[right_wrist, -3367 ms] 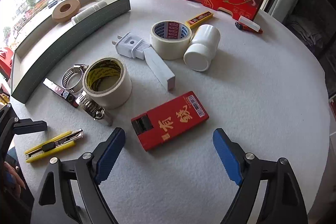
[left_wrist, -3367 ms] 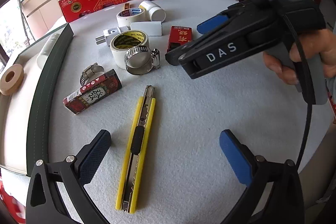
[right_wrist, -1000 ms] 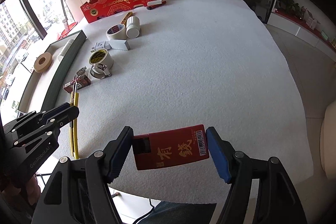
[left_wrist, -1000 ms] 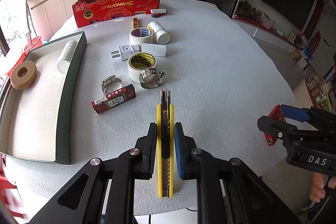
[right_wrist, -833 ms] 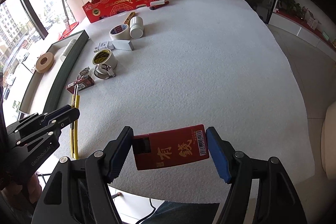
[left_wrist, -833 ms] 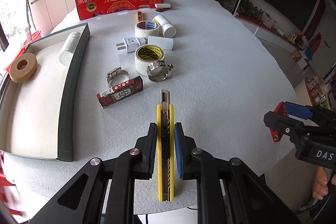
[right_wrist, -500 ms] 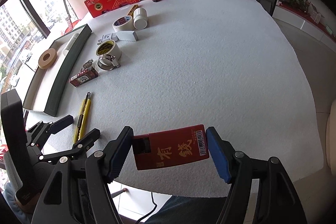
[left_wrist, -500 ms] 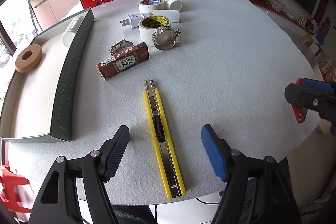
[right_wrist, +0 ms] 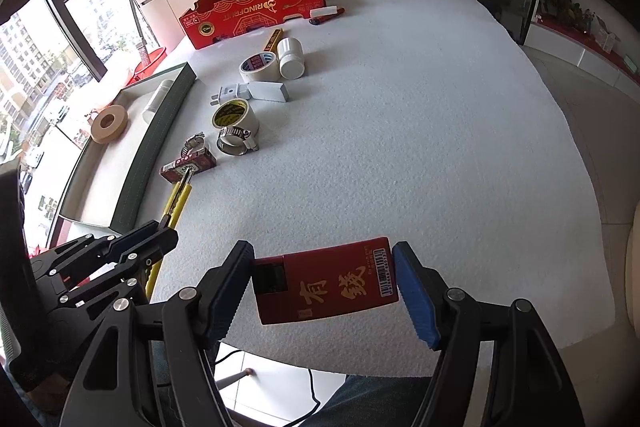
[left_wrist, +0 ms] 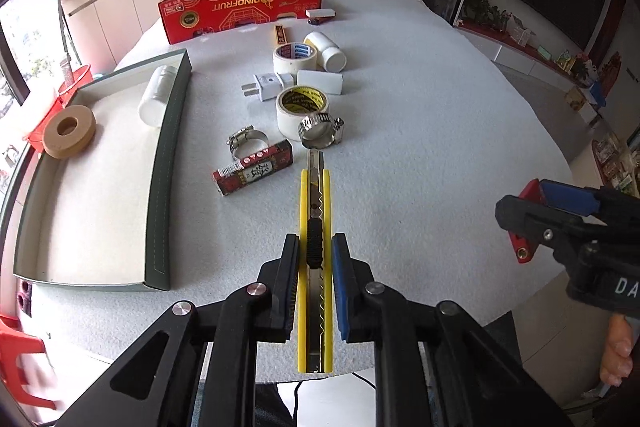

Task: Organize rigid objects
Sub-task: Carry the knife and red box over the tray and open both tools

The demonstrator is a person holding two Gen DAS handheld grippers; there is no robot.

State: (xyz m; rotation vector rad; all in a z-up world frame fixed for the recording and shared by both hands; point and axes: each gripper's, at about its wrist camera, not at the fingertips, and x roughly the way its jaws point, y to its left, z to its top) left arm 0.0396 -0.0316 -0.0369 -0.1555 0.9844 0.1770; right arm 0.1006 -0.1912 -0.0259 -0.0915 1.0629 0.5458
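My left gripper [left_wrist: 314,275] is shut on a yellow utility knife [left_wrist: 314,211] and holds it above the table's near edge, blade end pointing away. The knife also shows in the right wrist view [right_wrist: 179,201]. My right gripper [right_wrist: 323,291] is shut on a red card box with gold characters [right_wrist: 326,285], held above the near edge of the white table [right_wrist: 400,131]. The right gripper shows at the right of the left wrist view [left_wrist: 560,223]. A green-walled tray [left_wrist: 166,163] at the left holds a tan tape roll [left_wrist: 69,131] and a white bottle [left_wrist: 157,95].
On the table lie a small red box [left_wrist: 253,172], two hose clamps [left_wrist: 320,131], two tape rolls [left_wrist: 301,107], a white plug [left_wrist: 264,85], a white block [left_wrist: 320,82] and a white bottle [left_wrist: 329,51]. A red cardboard box [left_wrist: 240,5] stands at the back.
Half a second ago my left gripper was open over the knife lying on the table; now it is shut on the knife. The right gripper still holds the red card box.
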